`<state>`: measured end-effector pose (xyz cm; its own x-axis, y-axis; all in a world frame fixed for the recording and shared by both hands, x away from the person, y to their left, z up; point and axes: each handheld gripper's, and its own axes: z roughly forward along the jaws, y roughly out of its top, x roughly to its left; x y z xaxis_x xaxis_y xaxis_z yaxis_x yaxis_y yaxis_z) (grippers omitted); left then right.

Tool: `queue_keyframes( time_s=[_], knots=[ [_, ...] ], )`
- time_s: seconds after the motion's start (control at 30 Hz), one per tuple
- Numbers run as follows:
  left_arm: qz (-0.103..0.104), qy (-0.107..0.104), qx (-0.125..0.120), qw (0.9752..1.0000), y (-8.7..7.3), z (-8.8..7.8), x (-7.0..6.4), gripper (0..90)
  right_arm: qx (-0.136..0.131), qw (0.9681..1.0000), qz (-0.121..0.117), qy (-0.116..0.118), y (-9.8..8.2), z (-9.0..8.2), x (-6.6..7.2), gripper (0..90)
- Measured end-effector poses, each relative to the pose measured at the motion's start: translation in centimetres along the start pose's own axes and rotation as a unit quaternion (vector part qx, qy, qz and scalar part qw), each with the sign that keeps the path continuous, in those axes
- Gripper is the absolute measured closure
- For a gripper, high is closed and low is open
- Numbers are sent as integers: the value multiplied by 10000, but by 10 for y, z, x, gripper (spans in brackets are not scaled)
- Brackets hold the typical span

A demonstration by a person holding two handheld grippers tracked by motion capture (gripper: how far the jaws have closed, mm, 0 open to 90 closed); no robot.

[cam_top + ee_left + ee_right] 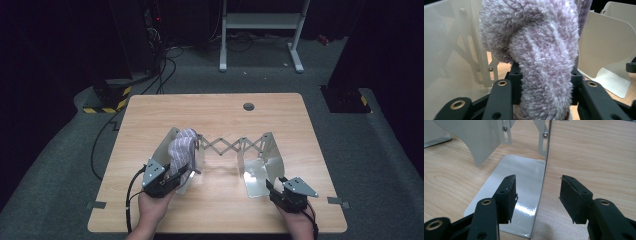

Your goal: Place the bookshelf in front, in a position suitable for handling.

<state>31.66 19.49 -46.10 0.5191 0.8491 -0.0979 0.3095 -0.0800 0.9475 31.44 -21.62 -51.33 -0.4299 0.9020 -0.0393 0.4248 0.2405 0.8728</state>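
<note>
The left claw (184, 176) was clamped on a fluffy lilac sock (544, 62). In the left gripper view its two black jaws pressed into the pile from both sides, and the sock rose up between them in a thick fold. From the high view the sock (181, 148) stood draped over the left end of a pale metal rack (220, 147), with its lower part in the claw and its top up at the rack's left panel.

The right claw (537, 195) stood apart with nothing between its jaws. In the right gripper view the jaws sat either side of the thin upright edge of the rack's right panel (547, 157), not touching it, above the shiny base plate (516, 202) that lay flat on the desk (599, 150).

The rack was two bent panels joined by a scissor lattice (235, 146) and sat near the middle of the wooden desk (215, 107). A hand (150, 207) held the left claw from the near edge, and another hand (297, 222) held the right one (272, 186). A black cable (131, 200) trailed from the left claw. A round grommet (248, 106) was set near the desk's far edge. Beyond the desk lay grey floor (380, 150), cables and a white frame (262, 30).
</note>
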Motion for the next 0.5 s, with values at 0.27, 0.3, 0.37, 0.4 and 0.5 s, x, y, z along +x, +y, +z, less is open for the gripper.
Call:
queue_keyframes(
  time_s=[0.27,0.3,0.37,0.4,0.5],
  knots=[
    [-64,-217,-244,9994,12,-4,-3,604,15,10000,-6,8,0,0,1,470],
    [-28,-213,-259,9994,14,-3,-4,604,15,10000,-6,6,0,1,1,470],
    [2,-219,-228,9995,14,0,-5,604,12,10000,-8,2,0,1,1,470],
    [19,-208,-192,9996,13,2,-5,604,14,10000,-4,6,0,1,1,470],
    [39,-217,-89,9997,8,7,-6,606,9,10000,-8,5,0,0,0,470]
  ],
)
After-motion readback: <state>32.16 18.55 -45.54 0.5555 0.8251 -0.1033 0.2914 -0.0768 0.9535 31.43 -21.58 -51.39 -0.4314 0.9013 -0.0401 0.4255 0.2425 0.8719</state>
